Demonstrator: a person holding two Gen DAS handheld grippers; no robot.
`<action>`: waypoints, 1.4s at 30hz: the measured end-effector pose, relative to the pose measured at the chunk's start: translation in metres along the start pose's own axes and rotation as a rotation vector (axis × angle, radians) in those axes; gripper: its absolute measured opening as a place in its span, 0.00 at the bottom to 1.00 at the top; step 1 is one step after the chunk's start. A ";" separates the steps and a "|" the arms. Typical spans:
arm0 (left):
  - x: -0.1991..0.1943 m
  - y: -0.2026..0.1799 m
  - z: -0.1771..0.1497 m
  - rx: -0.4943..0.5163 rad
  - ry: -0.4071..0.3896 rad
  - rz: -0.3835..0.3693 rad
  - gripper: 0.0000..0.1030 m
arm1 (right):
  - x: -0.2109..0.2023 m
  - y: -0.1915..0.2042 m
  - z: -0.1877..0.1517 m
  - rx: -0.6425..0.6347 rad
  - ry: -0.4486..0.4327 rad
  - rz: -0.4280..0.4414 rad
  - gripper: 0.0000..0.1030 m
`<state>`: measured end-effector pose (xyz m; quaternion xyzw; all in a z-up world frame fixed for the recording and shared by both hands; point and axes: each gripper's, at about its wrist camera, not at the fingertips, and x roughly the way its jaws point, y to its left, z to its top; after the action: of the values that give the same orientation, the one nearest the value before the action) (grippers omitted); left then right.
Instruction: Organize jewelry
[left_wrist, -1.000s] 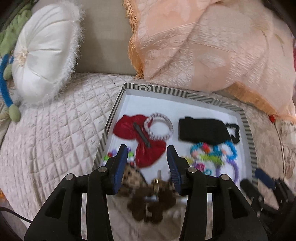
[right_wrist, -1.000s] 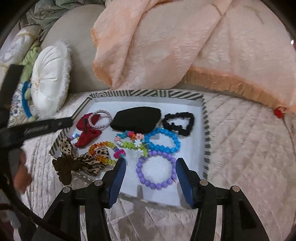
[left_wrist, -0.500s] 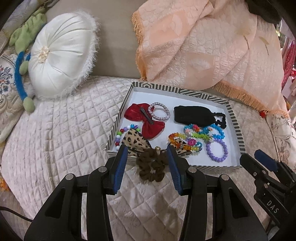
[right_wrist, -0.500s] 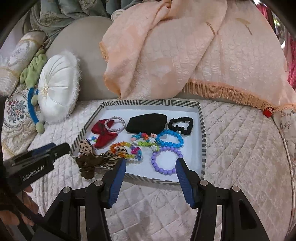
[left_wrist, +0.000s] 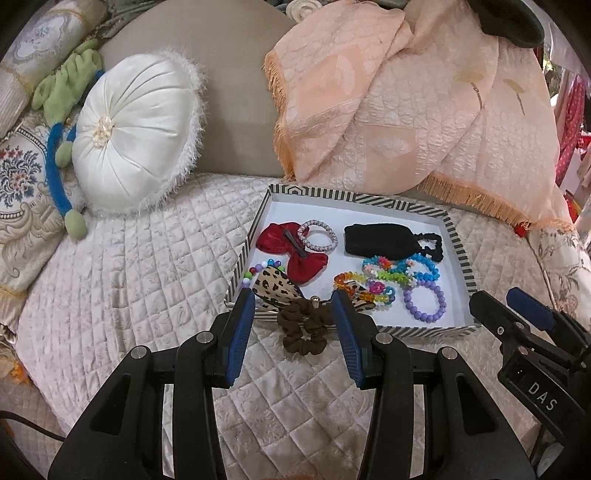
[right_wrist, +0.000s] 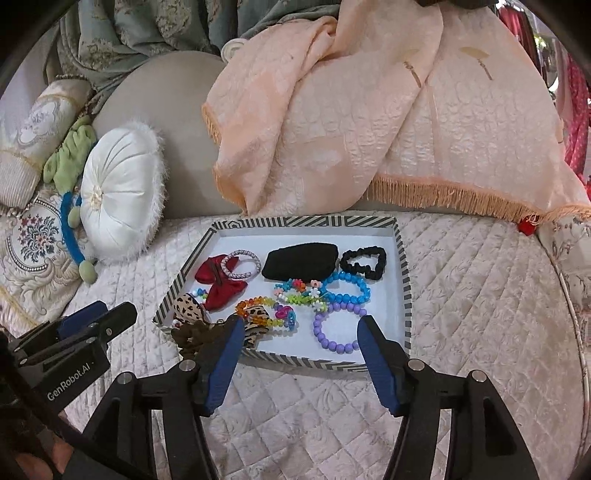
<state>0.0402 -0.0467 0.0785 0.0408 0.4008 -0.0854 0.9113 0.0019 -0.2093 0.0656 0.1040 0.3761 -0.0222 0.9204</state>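
Both grippers, left gripper (left_wrist: 293, 317) and right gripper (right_wrist: 301, 345), hovered with fingers wide apart, holding nothing. A brown scrunchie (left_wrist: 304, 326) draped over the striped tray (left_wrist: 456, 240) rim onto the bed quilt (left_wrist: 129, 273); a careless nudge could likely tip it out.

The striped-rim tray (left_wrist: 458, 236) sits flat on the quilted surface, white inside. It contains a red velvet bow (left_wrist: 291, 251), a pink-and-white beaded bracelet (left_wrist: 317, 236) touching the bow, a black pouch (left_wrist: 376, 240), a black scrunchie (right_wrist: 364, 262), a blue bead bracelet (right_wrist: 347, 286), a flower-bead bracelet (right_wrist: 299, 291), a rainbow bead bracelet (right_wrist: 264, 310) and a purple bead bracelet (left_wrist: 424, 299). A leopard-print bow (left_wrist: 275, 286) and a brown scrunchie (left_wrist: 304, 328) overhang the near rim.
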 end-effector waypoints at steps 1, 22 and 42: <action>-0.001 -0.001 0.000 0.002 -0.001 0.002 0.42 | -0.001 0.000 0.000 -0.002 -0.001 -0.003 0.60; -0.007 -0.006 -0.003 0.012 -0.010 0.022 0.42 | -0.004 0.001 0.001 -0.017 0.007 -0.016 0.62; -0.011 -0.008 -0.004 0.017 -0.024 0.021 0.42 | -0.005 0.003 0.000 -0.022 0.016 -0.005 0.64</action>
<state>0.0285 -0.0525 0.0845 0.0516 0.3886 -0.0796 0.9165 -0.0012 -0.2068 0.0692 0.0928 0.3841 -0.0196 0.9184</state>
